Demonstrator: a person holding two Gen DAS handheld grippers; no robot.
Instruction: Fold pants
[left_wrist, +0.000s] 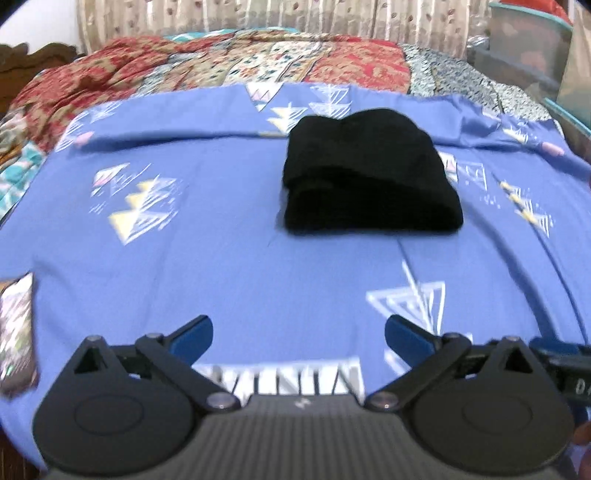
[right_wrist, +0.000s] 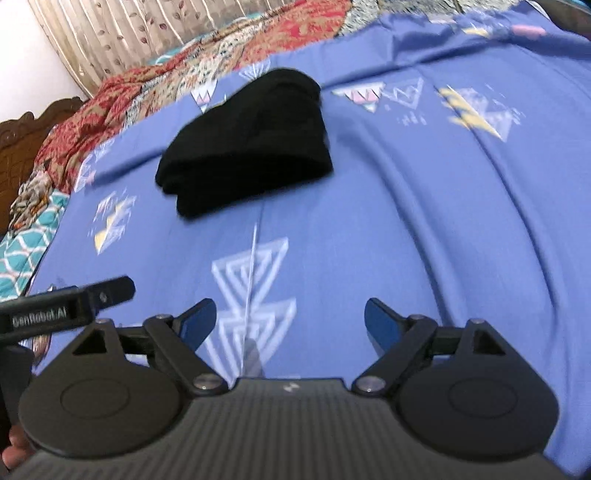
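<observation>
The black pants lie folded into a compact stack on the blue patterned bedsheet, ahead of and a little right of my left gripper. That gripper is open and empty, well short of the pants. In the right wrist view the folded pants lie ahead and to the left on the sheet. My right gripper is open and empty, held above the sheet and apart from the pants. The other gripper's black body shows at the left edge.
A red and multicoloured quilt is bunched along the far side of the bed, with a curtain behind. A wooden headboard is at the left. Storage boxes stand at the far right. A patterned item lies at the left edge.
</observation>
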